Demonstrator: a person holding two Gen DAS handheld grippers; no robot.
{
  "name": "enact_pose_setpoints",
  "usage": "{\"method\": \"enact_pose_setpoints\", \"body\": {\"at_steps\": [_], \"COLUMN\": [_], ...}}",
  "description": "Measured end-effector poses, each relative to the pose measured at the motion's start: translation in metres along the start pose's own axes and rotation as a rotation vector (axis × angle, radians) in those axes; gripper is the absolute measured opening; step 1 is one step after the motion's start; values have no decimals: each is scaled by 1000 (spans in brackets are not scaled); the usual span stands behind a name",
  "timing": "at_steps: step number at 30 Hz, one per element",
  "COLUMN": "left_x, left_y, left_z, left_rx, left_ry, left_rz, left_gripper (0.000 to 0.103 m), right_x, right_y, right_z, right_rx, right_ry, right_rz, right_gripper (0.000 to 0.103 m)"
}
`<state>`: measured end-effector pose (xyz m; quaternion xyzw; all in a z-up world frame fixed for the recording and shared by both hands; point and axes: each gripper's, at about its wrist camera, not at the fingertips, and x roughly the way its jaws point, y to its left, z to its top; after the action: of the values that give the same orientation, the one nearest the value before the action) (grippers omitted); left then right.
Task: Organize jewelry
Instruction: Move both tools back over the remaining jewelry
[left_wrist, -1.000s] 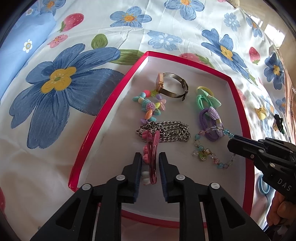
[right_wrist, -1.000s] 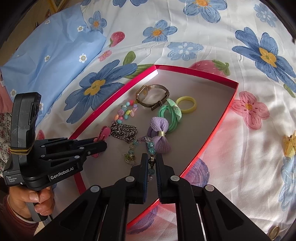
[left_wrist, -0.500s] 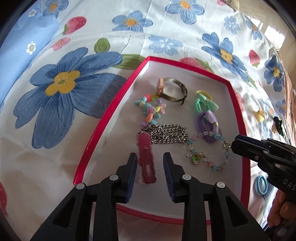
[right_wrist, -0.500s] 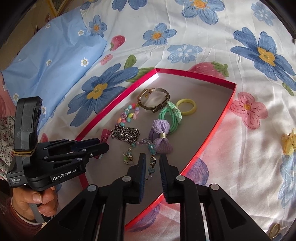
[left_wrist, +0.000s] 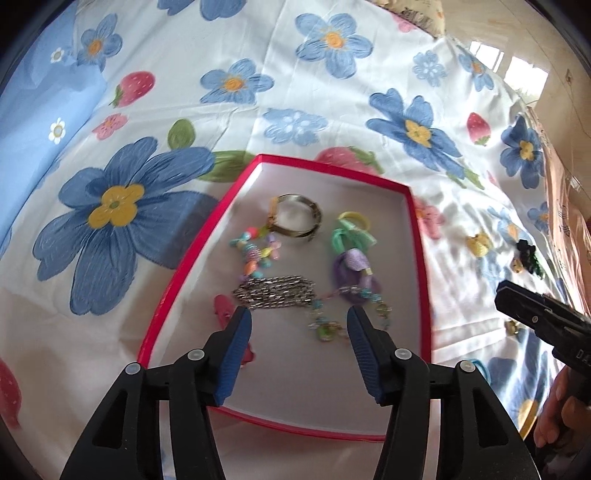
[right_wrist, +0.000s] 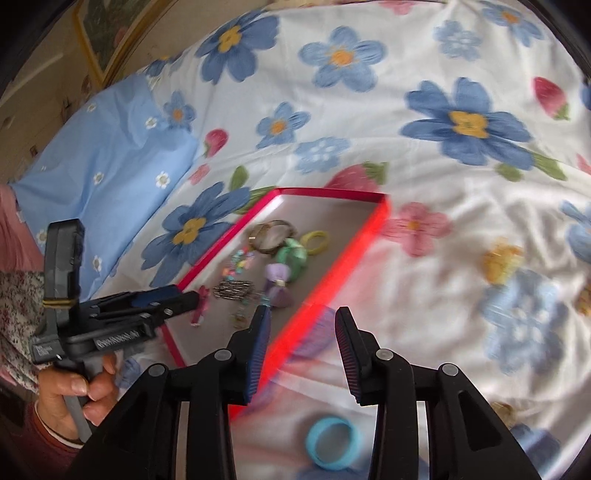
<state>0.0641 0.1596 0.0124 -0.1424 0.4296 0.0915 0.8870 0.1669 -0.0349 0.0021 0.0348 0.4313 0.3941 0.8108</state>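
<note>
A red-rimmed tray (left_wrist: 421, 258) (right_wrist: 373, 225) lies on the bed. In it are a pink hair clip (left_wrist: 224, 306), a silver chain (left_wrist: 275, 291), a beaded bracelet (left_wrist: 325, 325), a pastel bead bracelet (left_wrist: 256, 253), a watch (left_wrist: 295, 218), and green (left_wrist: 351, 236) and purple (left_wrist: 354, 269) hair ties. My left gripper (left_wrist: 299, 323) is open and empty above the tray's near end. My right gripper (right_wrist: 303, 323) is open and empty over the tray's right rim. A blue ring (right_wrist: 332, 443) lies on the sheet below it.
The flowered bedsheet (left_wrist: 332, 110) surrounds the tray. A yellow clip (right_wrist: 500, 260) (left_wrist: 478, 243) and a dark clip (left_wrist: 526, 254) lie on the sheet right of the tray. A blue pillow (right_wrist: 110, 173) is at the left.
Both grippers opened wide and pulled back from the tray. The pink clip and the beaded bracelet now lie released in the tray. The right gripper swung to the right.
</note>
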Motion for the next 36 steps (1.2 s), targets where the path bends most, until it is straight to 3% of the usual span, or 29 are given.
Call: {"method": "enact_pose_setpoints", "body": {"at_steps": [10, 16, 27, 29, 36], "left_x": [1, 14, 40, 47, 91], "left_y": [-47, -74, -120, -130, -174], "left_z": [7, 12, 31, 33, 50], "left_rx": [90, 141, 205, 216, 274], "left_ry": [6, 24, 42, 47, 76], "left_rz": [-76, -99, -119, -124, -154], "left_gripper": [61, 64, 67, 68, 68], "right_x": [-52, -64, -37, -34, -56], "right_y": [-69, -93, -103, -106, -126], "right_z": [-32, -55, -62, -64, -57], "right_rx": [115, 135, 89, 83, 154], "right_ry": [-35, -12, 47, 57, -6], "right_rz": [-134, -198, -240, -246, -218], "right_gripper": [38, 39, 36, 23, 23]}}
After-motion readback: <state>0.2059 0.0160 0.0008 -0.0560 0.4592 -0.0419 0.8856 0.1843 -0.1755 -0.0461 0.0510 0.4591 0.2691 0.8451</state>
